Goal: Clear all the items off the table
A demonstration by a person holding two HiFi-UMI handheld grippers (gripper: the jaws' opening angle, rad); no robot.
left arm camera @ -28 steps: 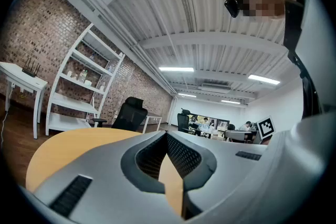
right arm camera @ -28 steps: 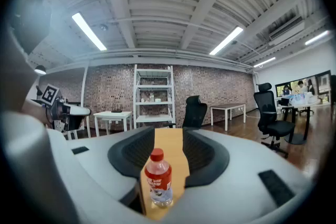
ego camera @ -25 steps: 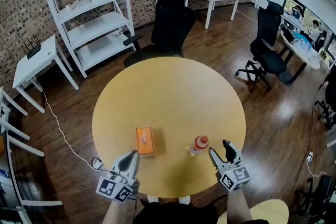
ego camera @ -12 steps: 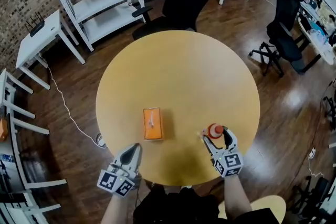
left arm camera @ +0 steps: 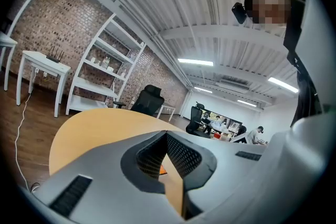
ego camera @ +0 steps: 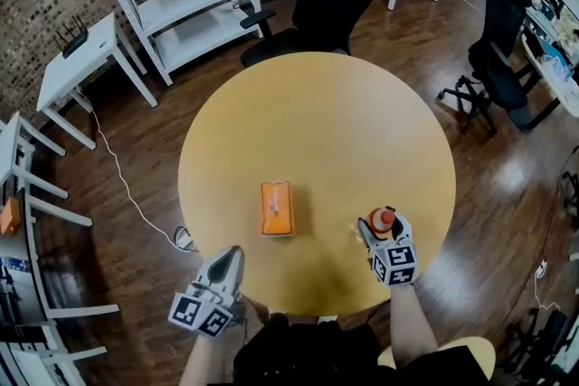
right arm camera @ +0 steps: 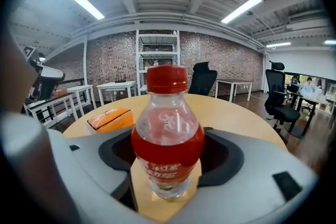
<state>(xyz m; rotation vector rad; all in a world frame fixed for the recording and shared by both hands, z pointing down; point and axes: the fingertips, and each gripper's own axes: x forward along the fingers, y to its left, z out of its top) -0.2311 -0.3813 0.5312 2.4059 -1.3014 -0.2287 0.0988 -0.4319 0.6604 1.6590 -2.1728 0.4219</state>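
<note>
My right gripper (right arm camera: 167, 164) has just been closing in on a small bottle (right arm camera: 167, 113). Its jaws now sit on both sides of the bottle and look like they touch it. The bottle stands up straight near my edge of the round yellow table (ego camera: 317, 131). It has a red cap and a red label with white writing I cannot read. An orange tissue pack (ego camera: 277, 208) lies flat to its left, well apart. My left gripper (ego camera: 224, 262) waits at the table's edge, jaws together, holding nothing.
</note>
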